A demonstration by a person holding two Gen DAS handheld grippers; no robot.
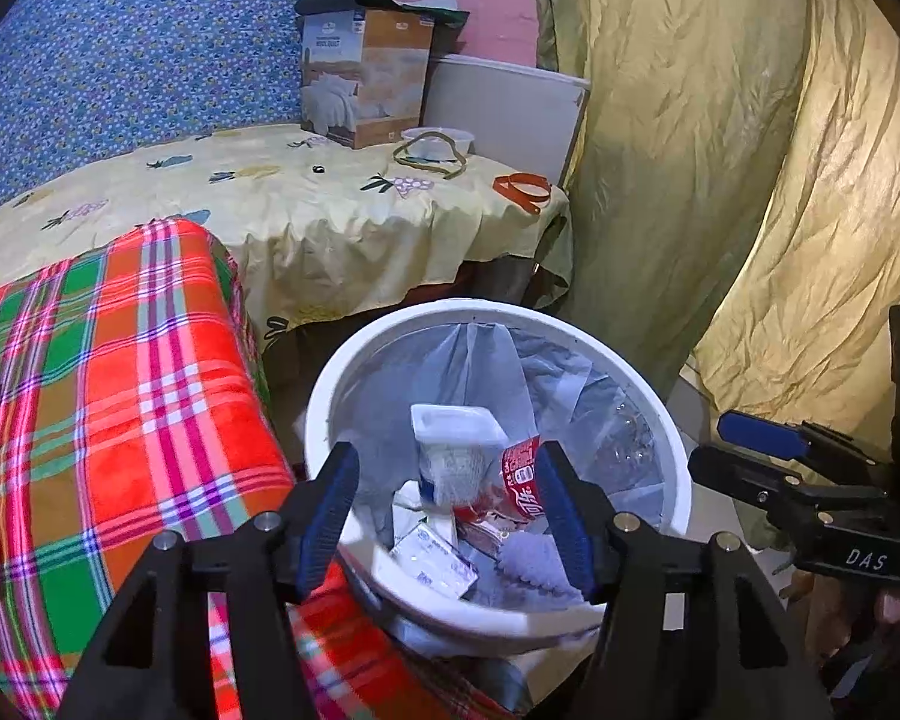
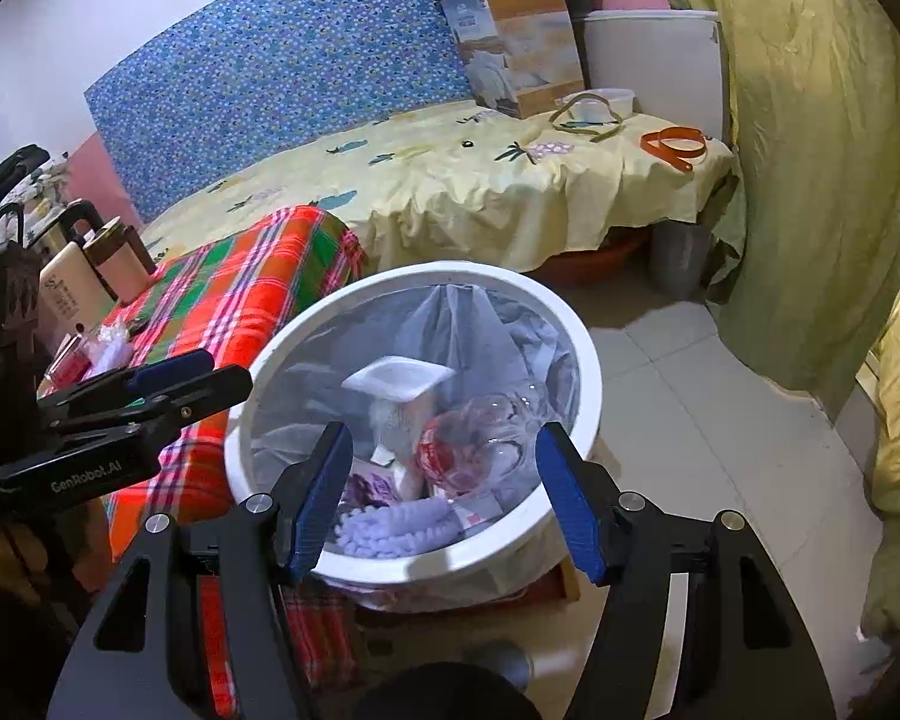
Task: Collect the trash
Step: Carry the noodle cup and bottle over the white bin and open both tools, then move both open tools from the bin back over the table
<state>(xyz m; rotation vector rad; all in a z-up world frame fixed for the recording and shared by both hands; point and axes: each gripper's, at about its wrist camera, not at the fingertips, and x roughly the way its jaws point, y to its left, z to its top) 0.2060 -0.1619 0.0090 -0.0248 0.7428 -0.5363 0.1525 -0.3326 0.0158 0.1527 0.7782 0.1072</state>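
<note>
**Both grippers hanging open over the bin**

The left gripper (image 1: 447, 510) is hovering with its jaws spread wide and nothing between them, and the right gripper (image 2: 444, 495) is doing just the same: blue pads far apart, gripping nothing at all.

Straight ahead of both sets of jaws, the white trash bin (image 1: 678, 462) is sitting lined with a clear plastic bag (image 1: 486, 360). Framed between the left jaws, a white plastic cup (image 1: 456, 450) is standing up out of the pile, with a red-labelled clear bottle (image 1: 525, 474) leaning just beside it toward the right-hand pad. Nearer the jaws, a small printed packet (image 1: 435, 561) and a pale purple knobbly piece (image 1: 531, 561) are lying at the bottom. From the right wrist view, the same cup (image 2: 399, 390), bottle (image 2: 480, 444) and purple piece (image 2: 390, 525) are showing inside the bin (image 2: 588, 384).

Off to the left of the jaws, a red, green and pink plaid cloth (image 1: 126, 396) is covering a surface touching the bin. Farther out beyond the bin, a yellow fruit-print sheet (image 1: 306, 204) is draping over a bed, carrying a cardboard box (image 1: 363, 78), an olive strap (image 1: 429, 156) and an orange strap (image 1: 522, 189). To the right, a yellow-green curtain (image 1: 720, 150) is hanging.
</note>
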